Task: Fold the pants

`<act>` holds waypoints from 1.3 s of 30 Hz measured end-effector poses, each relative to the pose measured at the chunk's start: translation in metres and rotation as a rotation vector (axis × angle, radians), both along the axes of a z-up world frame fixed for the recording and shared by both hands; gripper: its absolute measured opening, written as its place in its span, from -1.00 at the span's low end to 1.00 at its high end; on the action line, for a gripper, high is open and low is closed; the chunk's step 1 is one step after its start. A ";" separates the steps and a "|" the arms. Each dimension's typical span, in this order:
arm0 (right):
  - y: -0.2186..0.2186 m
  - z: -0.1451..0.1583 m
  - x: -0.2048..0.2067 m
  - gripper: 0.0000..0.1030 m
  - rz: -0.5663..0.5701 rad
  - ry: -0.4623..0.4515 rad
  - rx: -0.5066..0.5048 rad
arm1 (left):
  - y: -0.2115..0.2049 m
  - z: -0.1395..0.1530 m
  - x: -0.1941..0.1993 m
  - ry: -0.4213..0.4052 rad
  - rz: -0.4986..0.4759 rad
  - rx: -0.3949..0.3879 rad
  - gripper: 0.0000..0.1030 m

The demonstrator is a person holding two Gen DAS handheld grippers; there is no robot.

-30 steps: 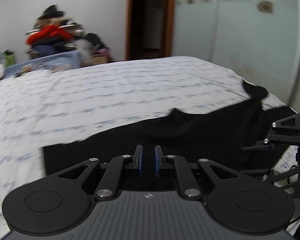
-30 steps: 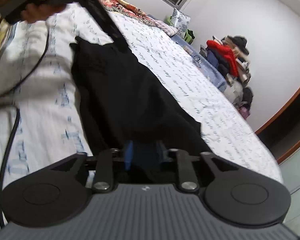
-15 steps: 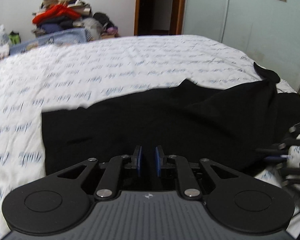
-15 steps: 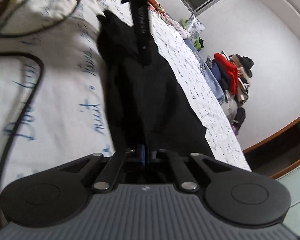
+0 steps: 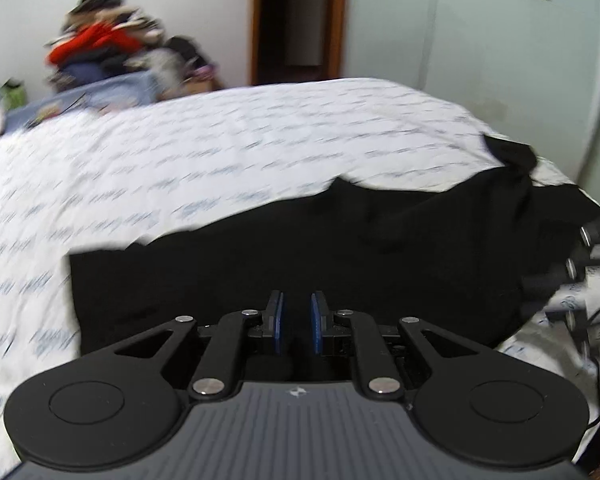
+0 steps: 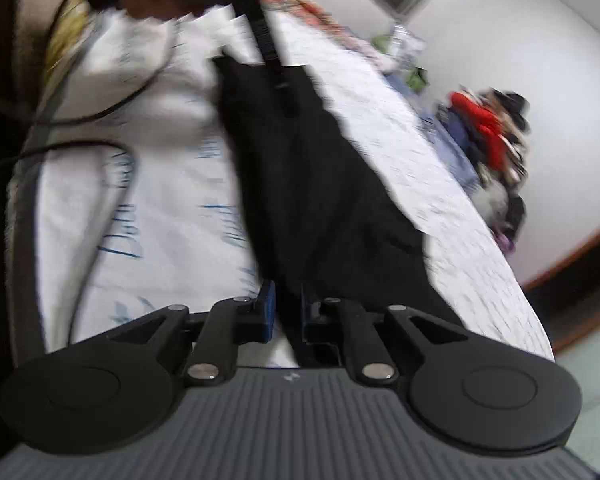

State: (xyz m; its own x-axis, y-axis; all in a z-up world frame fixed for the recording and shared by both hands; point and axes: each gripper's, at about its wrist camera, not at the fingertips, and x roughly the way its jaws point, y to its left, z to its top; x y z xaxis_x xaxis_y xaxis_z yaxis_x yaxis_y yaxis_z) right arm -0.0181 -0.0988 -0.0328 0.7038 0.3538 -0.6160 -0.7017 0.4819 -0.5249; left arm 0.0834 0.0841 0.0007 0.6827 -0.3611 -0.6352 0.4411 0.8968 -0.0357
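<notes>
Black pants (image 5: 300,248) blurred; right tool (image 6: 287,312) contact unclear (fabric hides it).

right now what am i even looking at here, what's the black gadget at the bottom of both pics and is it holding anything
That gadget is a handheld two-finger gripper; a person carries one in each hand, and each has a fisheye camera looking forward along its fingers. So one picture is the left gripper's view and the other the right gripper's view.

Both look across a bed with a white, blue-printed sheet. Black pants lie spread on it. A pile of clothes sits by the far wall.

The left gripper's blue pads stand slightly apart above the pants with nothing visibly pinched. The right gripper's pads also show a gap, with the pants' edge lying in it; the blur hides whether it grips.
</notes>
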 end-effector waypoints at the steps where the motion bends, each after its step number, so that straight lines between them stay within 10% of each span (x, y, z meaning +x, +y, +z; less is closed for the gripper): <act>1: -0.011 0.006 0.006 -0.82 -0.049 -0.004 0.036 | -0.011 0.001 0.003 -0.009 -0.025 0.001 -0.74; 5: -0.044 0.008 0.032 -0.52 -0.268 -0.044 0.122 | -0.061 0.001 0.016 -0.024 -0.123 -0.002 -0.73; 12: -0.057 -0.008 0.026 -0.77 -0.313 0.142 0.110 | -0.142 0.001 0.026 -0.019 -0.306 -0.026 -0.71; 14: -0.079 0.006 0.024 -0.64 -0.373 0.127 0.217 | -0.164 -0.004 0.030 -0.002 -0.346 -0.053 -0.44; 16: -0.110 0.021 0.030 -0.62 -0.509 0.070 0.312 | -0.186 -0.012 0.031 0.026 -0.380 -0.071 0.45; 17: -0.126 0.028 0.034 -0.61 -0.574 0.040 0.339 | -0.197 -0.016 0.029 0.030 -0.411 -0.080 0.57; 28: -0.241 0.037 0.143 0.14 -1.002 -0.027 0.439 | -0.257 -0.052 -0.016 -0.265 -0.573 0.116 0.59; 39: -0.270 -0.008 0.268 0.26 -1.137 0.050 0.300 | -0.242 -0.057 -0.004 -0.166 -0.528 0.015 0.63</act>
